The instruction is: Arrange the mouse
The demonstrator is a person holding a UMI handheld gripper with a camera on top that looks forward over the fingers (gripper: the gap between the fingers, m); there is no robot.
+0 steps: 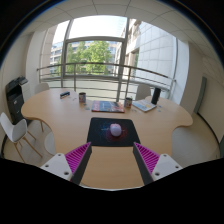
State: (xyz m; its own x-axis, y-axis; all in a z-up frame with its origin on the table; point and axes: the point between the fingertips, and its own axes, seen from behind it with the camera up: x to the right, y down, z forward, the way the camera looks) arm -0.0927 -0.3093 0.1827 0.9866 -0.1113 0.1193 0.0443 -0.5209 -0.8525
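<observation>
A small pinkish-purple mouse lies on a dark mouse mat on the wooden table, just beyond my fingers and midway between them. My gripper is open and empty, held above the table's near edge. Its two fingers with magenta pads stand wide apart, one at each near corner of the mat. Nothing is between them.
Farther back on the table lie a keyboard or laptop, an open notebook or device, and several dark cups. A white chair stands at the left, a black printer behind it. Large windows with a railing lie beyond.
</observation>
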